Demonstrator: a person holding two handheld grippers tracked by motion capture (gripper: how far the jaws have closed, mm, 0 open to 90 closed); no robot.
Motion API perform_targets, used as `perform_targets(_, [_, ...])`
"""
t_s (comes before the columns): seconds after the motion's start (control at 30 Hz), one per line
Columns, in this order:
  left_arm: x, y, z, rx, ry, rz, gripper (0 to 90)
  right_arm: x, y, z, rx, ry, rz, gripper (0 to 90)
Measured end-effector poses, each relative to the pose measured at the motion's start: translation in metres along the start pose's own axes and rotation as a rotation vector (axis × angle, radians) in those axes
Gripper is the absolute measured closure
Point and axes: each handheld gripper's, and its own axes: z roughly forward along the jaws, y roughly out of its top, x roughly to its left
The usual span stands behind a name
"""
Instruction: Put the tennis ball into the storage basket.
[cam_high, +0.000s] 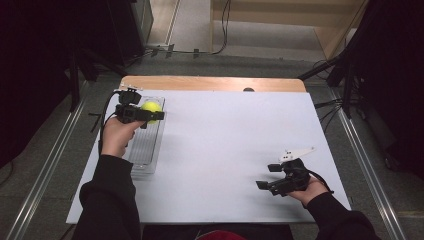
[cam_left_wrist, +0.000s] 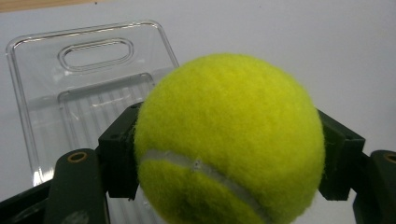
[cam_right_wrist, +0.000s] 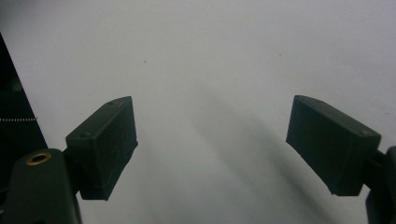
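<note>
Left fingers pinch a fuzzy round tennis ball above a ribbed clear tray; right fingers spread.

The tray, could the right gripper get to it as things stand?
Probably yes: the right gripper is open and empty, with bare table between it and the tray; the reach is long, though.
</note>
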Motion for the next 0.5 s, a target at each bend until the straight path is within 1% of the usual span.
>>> perform_targets(0.1, [0.003, -0.001, -0.001, -0.005, 0.006, -0.013, 26.5, 0.0, 0.0, 0.0, 0.0, -0.001, 0.001, 14.1])
perform_targets(0.13, [0.004, -0.002, -0.001, -0.005, 0.004, -0.013, 26.4, 0.0, 0.0, 0.0, 0.0, 0.0, 0.0, 14.2])
perform_targets(0.2, [0.006, -0.002, -0.001, -0.011, 0.002, -0.024, 26.5, 0.0, 0.0, 0.0, 0.001, 0.001, -0.001, 14.2])
perform_targets(0.5, [0.014, -0.005, -0.005, -0.012, 0.036, -0.044, 26.5, 0.0, 0.0, 0.0, 0.0, 0.001, -0.003, 14.1])
